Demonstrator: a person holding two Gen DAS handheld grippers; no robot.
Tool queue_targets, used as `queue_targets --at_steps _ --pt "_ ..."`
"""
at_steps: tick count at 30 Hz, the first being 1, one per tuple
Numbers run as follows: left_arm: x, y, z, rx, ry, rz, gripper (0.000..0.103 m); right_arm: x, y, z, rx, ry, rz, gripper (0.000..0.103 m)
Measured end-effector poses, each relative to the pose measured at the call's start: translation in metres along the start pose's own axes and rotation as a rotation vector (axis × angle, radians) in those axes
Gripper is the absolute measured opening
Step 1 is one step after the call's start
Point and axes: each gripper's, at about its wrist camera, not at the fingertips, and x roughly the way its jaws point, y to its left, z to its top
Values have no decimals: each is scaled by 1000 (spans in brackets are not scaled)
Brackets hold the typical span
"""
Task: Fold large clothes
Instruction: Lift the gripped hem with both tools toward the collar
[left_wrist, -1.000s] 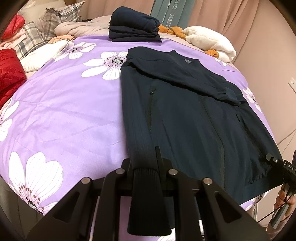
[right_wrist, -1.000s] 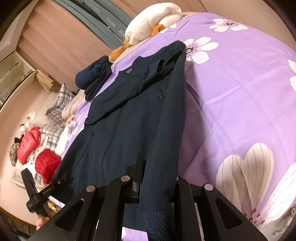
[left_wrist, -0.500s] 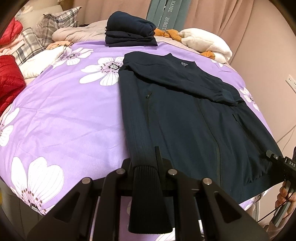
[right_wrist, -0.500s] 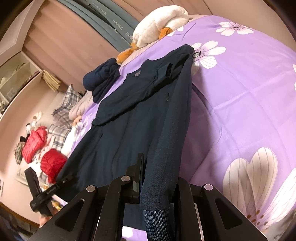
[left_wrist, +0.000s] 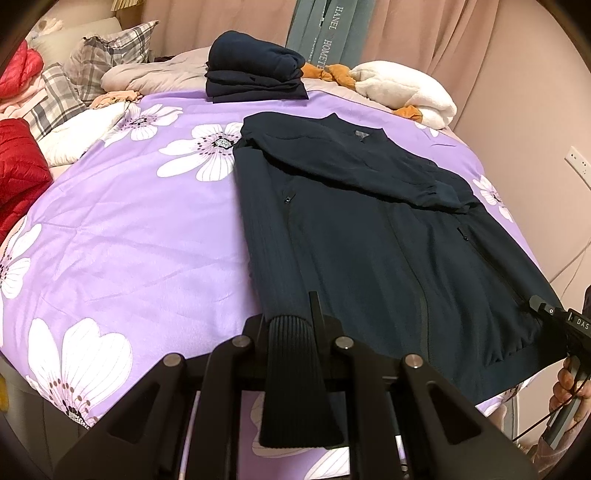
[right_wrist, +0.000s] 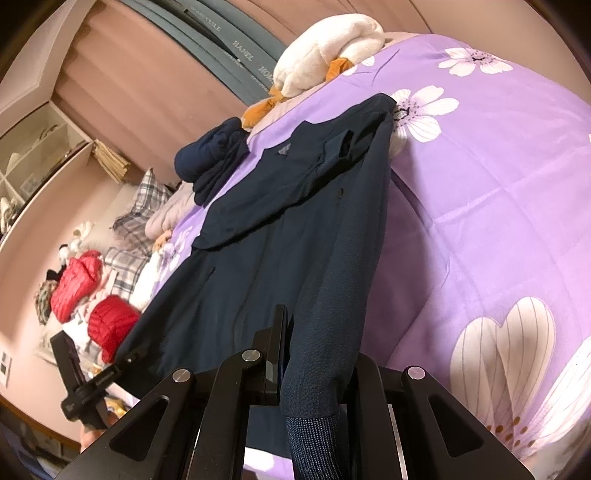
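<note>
1. The dark navy jacket (left_wrist: 369, 236) lies front-up on the bed's purple flowered cover (left_wrist: 129, 229), filling the centre and right of the left wrist frame, collar toward the top. 1 sleeve already lies folded across the chest, its cuff at right of centre.
2. The left claw (left_wrist: 291, 328) is closed on a ribbed cuff (left_wrist: 295, 369) at bottom centre of its frame; the sleeve runs up from it along the jacket's left edge.
3. The right claw (right_wrist: 314, 369) is clamped on dark fabric, a ribbed band (right_wrist: 314, 435) hanging below it at bottom centre of its frame. Whether that is the hem corner or a cuff I cannot tell.
4. Step in hand, as I judge it: both lower ends of the jacket are pinched and drawn taut, ready for a fold.
5. The next move likely calls for lifting both held ends together and carrying them up toward the collar, keeping them level so the fold line runs straight.
6. A folded navy stack (left_wrist: 255, 74) sits at top centre, probably where the finished jacket belongs.
</note>
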Motion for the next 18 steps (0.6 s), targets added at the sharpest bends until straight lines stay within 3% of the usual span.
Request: queue_targets --at_steps 18 --pt "-8 0 3 -14 -14 -29 13 -4 -1 5 -5 -6 31 14"
